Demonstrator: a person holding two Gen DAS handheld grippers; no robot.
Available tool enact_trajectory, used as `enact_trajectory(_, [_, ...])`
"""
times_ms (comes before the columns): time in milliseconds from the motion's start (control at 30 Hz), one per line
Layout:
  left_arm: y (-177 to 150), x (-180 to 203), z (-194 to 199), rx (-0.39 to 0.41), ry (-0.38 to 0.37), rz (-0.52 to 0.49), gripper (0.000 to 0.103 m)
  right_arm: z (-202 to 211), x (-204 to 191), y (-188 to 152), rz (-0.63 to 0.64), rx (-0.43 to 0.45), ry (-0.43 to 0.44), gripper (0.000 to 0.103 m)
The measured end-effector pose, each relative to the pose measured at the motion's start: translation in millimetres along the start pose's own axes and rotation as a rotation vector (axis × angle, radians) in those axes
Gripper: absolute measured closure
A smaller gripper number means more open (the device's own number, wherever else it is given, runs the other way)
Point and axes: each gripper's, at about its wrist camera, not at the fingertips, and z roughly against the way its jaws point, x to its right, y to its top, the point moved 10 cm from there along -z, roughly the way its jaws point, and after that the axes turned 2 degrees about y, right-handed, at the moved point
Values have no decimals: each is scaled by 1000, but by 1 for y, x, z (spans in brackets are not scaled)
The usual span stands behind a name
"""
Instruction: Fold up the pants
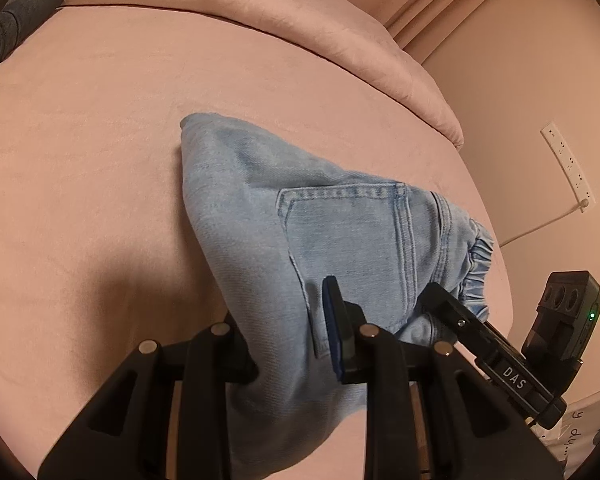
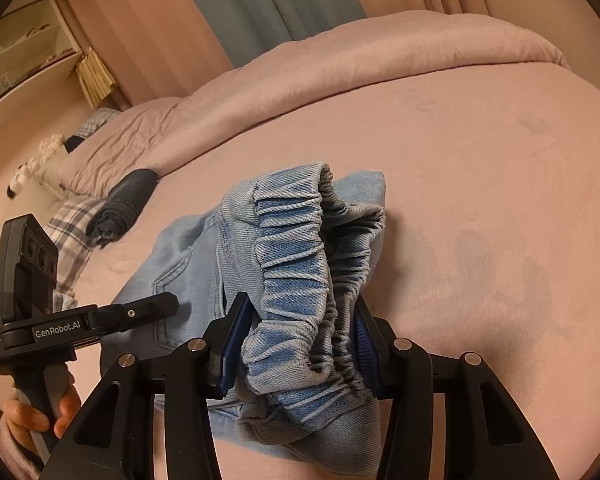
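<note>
A pink bed (image 1: pixel 80 140) is carrying the work, with a rolled-back quilt (image 2: pixel 380 52) lying along its far side. On the sheet near its middle, the light-blue denim pants (image 1: pixel 252 208) are lying in a compact bundle, back pocket (image 1: pixel 348 240) facing up, while their near end is being lifted clear of the bed by both tools. The right hand-held gripper (image 2: pixel 296 344) is pinching the gathered elastic waistband (image 2: pixel 292 264) between its blue pads (image 2: pixel 236 340). The left hand-held gripper (image 1: pixel 284 332) is gripping the cloth just below the pocket; one finger is buried under denim, so its closure is being judged as probably, not certainly, firm. The step in hand appears to be a late fold, the bundle already being short and the held end being carried as a pair. The next move is calling for both hand-held grippers travelling together toward the far folded edge (image 1: pixel 192 124), keeping the waistband level, laying it flat onto the lower layers, then releasing without dragging the stack.
</note>
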Motion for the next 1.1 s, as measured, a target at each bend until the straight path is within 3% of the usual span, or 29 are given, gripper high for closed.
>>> enact_trajectory(667, [1, -26, 35, 50, 1, 26, 79, 2, -18, 12, 93, -4, 13, 53])
enact_trajectory(867, [34, -41, 40, 93, 10, 31, 79, -15, -24, 39, 123, 3, 36, 53])
enact_trajectory(1100, [98, -66, 33, 144, 39, 33, 79, -56, -47, 93, 182, 35, 45, 53])
